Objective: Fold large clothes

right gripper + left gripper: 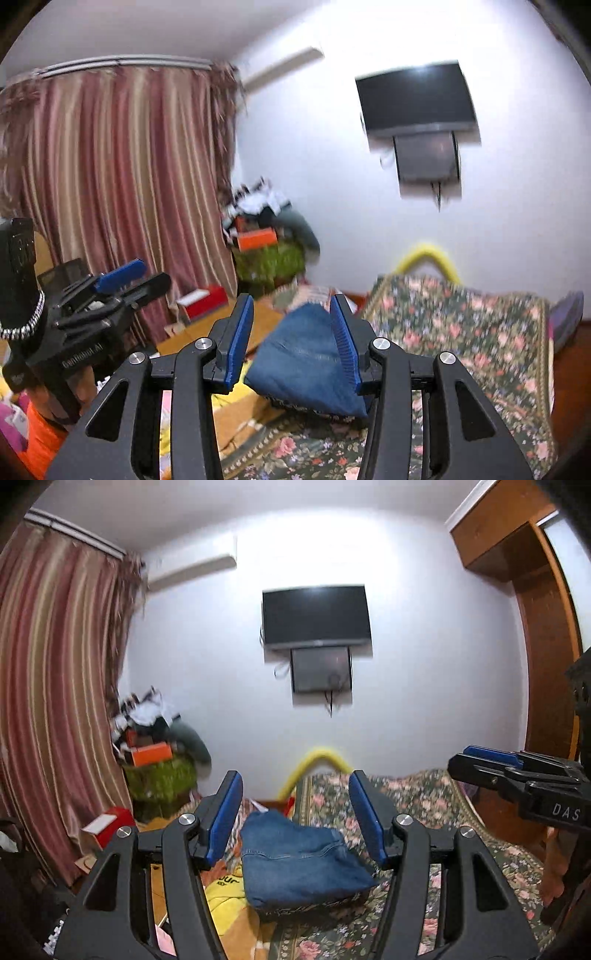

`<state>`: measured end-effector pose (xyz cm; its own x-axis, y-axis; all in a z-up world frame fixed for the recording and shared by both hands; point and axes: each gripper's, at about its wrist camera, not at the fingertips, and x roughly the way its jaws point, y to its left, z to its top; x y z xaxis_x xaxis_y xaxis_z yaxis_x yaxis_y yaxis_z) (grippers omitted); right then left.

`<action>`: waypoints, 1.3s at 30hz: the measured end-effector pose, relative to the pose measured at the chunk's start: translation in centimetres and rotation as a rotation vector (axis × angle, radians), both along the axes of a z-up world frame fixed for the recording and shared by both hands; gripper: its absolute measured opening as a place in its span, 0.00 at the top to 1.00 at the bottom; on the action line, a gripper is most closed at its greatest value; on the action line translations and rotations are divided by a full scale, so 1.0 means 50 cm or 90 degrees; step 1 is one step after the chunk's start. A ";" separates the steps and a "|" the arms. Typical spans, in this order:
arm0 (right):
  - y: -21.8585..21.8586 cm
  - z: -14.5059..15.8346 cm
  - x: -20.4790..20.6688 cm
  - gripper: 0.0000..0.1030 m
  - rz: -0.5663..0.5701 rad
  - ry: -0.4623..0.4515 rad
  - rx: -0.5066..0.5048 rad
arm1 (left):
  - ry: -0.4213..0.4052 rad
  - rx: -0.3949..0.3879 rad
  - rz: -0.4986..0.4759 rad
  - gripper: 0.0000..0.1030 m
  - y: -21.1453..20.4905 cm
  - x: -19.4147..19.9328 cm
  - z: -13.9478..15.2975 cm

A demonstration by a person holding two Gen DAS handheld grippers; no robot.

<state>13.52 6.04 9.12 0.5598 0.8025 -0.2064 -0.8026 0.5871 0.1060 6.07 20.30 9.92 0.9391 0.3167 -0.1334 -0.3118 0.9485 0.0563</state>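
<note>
Two raised wrist views, shared television (316, 617) wall.

Left tongs (295, 801) raised and aimed nearly level, 2 blue pads (225, 821) standing well apart, nothing between them. Right tongs (291, 325) likewise near level, pads (240, 339) parted more narrowly, gripping nothing. Both sets side by side, right tongs (491, 760) just off the left's right flank, left tongs (125, 277) beside the right's left flank.

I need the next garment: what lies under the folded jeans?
The folded jeans rest on the floral bedspread, with a dark patterned edge peeking from beneath. Whatever else is beneath is covered.
</note>
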 end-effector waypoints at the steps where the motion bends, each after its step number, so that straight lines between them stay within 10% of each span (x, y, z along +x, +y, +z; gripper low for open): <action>1: -0.005 0.000 -0.015 0.61 -0.004 -0.009 0.004 | -0.014 0.003 0.006 0.38 -0.015 -0.021 -0.001; 5: -0.021 -0.007 -0.069 0.53 -0.031 -0.040 0.009 | -0.052 -0.008 0.032 0.22 -0.042 -0.081 -0.010; 9: -0.030 -0.017 -0.082 0.22 -0.071 -0.063 0.009 | -0.075 -0.026 0.065 0.02 -0.056 -0.121 -0.019; 14: -0.047 -0.010 -0.081 0.00 -0.104 -0.073 0.012 | -0.070 -0.027 0.098 0.01 -0.061 -0.137 -0.031; 39: -0.058 -0.045 -0.079 0.00 -0.117 -0.031 -0.010 | -0.039 -0.030 0.110 0.01 -0.071 -0.128 -0.067</action>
